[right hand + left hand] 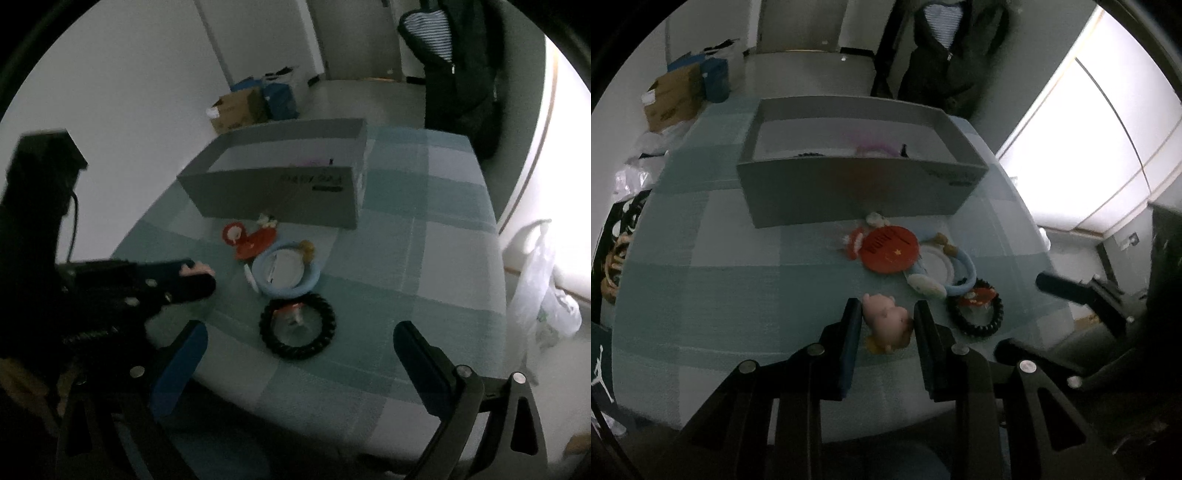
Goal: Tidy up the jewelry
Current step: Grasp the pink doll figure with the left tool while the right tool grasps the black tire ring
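Observation:
My left gripper [886,308] is shut on a small pink figure charm [888,321] that sits on the checked tablecloth [720,258]; the right wrist view shows the same grip [197,269]. To its right lies a black bead bracelet [975,326] around a small red-and-white piece. My right gripper [301,330] stands open just short of that bracelet [295,352], with nothing between its pads. Beyond lie a red round disc [890,249], a light-blue ring [306,284] around a white disc, and a red charm [233,233]. An open grey box [849,192] stands behind them, holding a few items.
The table's near edge curves below both grippers. A dark jacket [465,66] hangs on a chair at the far side. A cardboard box [240,109] and blue bags sit on the floor by the wall. A plastic bag [546,295] hangs off the table's right side.

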Tool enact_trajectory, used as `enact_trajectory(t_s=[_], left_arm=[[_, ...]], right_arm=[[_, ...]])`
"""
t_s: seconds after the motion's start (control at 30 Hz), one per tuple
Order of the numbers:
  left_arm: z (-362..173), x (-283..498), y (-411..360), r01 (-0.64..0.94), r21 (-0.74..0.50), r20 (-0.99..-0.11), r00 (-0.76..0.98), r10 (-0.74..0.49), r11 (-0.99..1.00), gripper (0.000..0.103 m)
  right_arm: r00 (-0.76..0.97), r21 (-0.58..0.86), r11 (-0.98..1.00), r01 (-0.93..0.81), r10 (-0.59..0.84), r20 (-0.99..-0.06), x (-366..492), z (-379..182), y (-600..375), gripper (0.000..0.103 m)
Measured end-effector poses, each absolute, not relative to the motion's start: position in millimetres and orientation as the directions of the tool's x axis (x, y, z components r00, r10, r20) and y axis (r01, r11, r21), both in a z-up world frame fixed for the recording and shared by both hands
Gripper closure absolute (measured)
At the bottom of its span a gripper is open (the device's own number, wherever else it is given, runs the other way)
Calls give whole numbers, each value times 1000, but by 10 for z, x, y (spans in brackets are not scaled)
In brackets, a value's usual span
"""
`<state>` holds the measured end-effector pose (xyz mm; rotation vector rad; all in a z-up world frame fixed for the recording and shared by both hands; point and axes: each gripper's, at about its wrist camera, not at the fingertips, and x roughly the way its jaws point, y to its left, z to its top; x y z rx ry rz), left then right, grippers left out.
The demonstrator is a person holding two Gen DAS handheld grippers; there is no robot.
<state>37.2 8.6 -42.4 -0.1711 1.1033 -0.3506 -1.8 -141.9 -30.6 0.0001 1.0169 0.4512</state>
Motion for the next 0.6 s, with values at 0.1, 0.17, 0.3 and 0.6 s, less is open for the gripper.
enact_trajectory(t_s=[0.1,0.17,0.3,0.6], left_arm=[[-393,404,169,161,-335,-833,411,-372,928,80],[-372,422,210,147,-346,-827,419,-375,927,80],[-364,413,249,133,-362,-819,427,-383,923,80],[-352,440,292,129,-380,-808,435,-397,916,80]], right_arm=[[450,156,921,-357,316,-835,-2,-359,-1363,7],[464,111,926,-361,281,-840,-5,-371,-1316,13],[454,66,921,-384,251,-855,-8,-434,-1214,18],[463,-45,907,-419,171,-870,-47,-528,-1059,24]])
